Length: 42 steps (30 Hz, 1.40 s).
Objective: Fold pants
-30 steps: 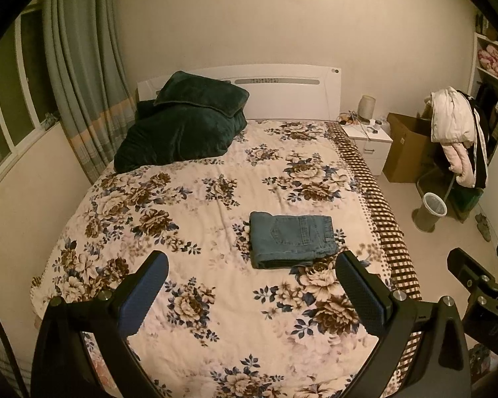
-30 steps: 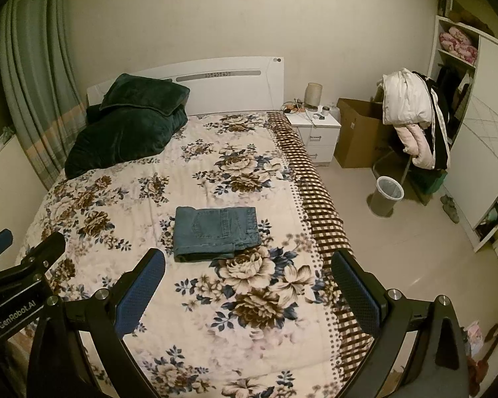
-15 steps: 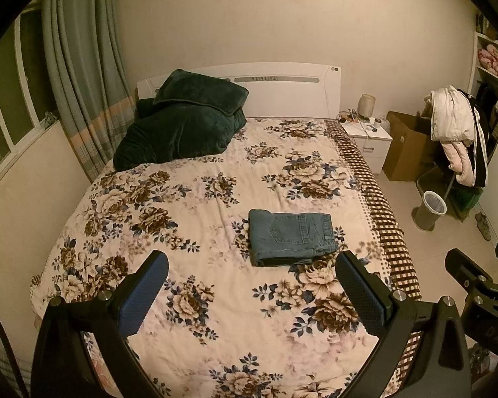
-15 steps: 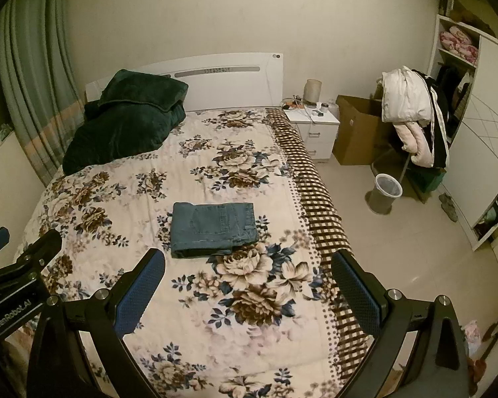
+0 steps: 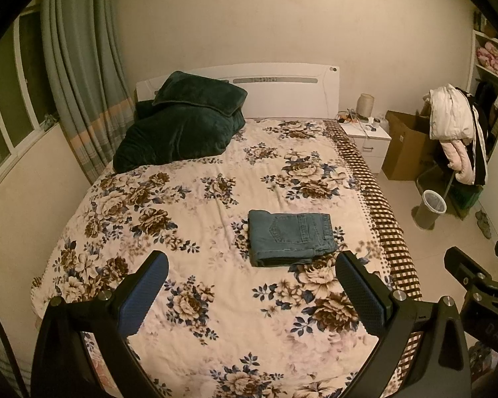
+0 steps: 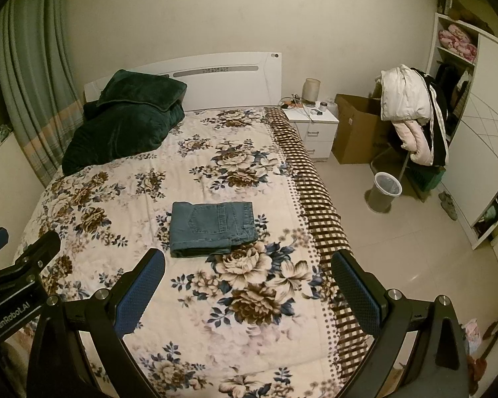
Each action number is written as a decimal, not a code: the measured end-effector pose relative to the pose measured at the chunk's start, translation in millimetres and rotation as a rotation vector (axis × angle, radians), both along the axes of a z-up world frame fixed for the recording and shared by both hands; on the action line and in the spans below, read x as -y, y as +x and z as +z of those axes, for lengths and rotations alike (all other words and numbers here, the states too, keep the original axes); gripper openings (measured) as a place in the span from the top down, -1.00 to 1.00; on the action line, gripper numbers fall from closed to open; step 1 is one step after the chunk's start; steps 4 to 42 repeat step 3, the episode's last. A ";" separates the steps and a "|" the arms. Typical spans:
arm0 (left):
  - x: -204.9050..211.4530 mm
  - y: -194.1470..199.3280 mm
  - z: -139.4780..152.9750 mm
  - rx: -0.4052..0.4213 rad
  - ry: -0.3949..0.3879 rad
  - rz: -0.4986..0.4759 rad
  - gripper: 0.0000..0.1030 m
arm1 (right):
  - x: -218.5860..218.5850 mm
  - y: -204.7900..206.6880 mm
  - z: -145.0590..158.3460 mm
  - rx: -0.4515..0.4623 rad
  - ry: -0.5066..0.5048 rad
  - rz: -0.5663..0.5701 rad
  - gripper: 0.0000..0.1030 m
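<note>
2 grippers, left gripper [image 5: 250, 267] and right gripper [image 6: 247, 263], hang well above the bed [image 5: 215, 298] with fingers spread wide and empty, likely because the pants [image 5: 290, 237] lie folded into a compact rectangle on the floral cover, fold apparently done.

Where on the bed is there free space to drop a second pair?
Free: the floral bedspread left of the folded jeans, the stretch between jeans and headboard, and the near end by both open hand-held grippers. Crowded: the head-left corner under the dark green blanket. The nightstand top is cluttered.
</note>
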<state>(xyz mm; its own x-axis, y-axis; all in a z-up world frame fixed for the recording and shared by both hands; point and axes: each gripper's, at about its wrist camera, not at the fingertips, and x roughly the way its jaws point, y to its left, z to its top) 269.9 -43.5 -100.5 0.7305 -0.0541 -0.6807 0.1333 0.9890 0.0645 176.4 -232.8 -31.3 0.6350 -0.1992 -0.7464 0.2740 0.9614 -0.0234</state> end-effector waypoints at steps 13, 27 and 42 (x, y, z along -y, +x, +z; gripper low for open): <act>0.3 -1.1 -0.4 -0.003 -0.001 -0.005 -1.00 | 0.4 -2.6 -1.6 0.000 0.003 0.000 -0.98; 0.3 -1.1 -0.4 -0.003 -0.001 -0.005 -1.00 | 0.4 -2.6 -1.6 0.000 0.003 0.000 -0.98; 0.3 -1.1 -0.4 -0.003 -0.001 -0.005 -1.00 | 0.4 -2.6 -1.6 0.000 0.003 0.000 -0.98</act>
